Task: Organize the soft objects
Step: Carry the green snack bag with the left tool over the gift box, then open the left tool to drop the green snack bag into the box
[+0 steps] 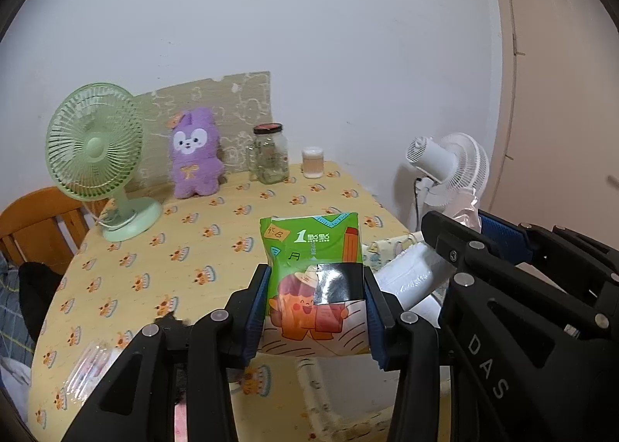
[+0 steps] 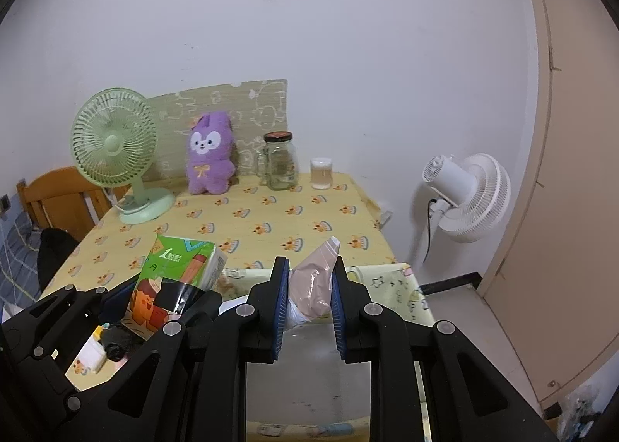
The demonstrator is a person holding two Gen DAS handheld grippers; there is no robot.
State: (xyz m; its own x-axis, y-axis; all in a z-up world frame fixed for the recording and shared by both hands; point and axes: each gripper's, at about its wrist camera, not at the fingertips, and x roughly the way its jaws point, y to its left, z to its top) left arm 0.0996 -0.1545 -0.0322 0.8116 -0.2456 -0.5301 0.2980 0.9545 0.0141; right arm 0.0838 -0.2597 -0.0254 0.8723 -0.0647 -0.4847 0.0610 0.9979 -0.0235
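At lower centre, the left gripper pinched a green tissue pack above the table's near edge, open yellow cloth stretching behind. The right gripper squeezed a crumpled beige plastic pouch; its contents were indistinct, its lower end hidden.

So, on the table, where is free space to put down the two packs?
Free: the cloth's middle, between the green fan, the purple plush and the near edge. Crowded: the back row with the glass jar and small cup.
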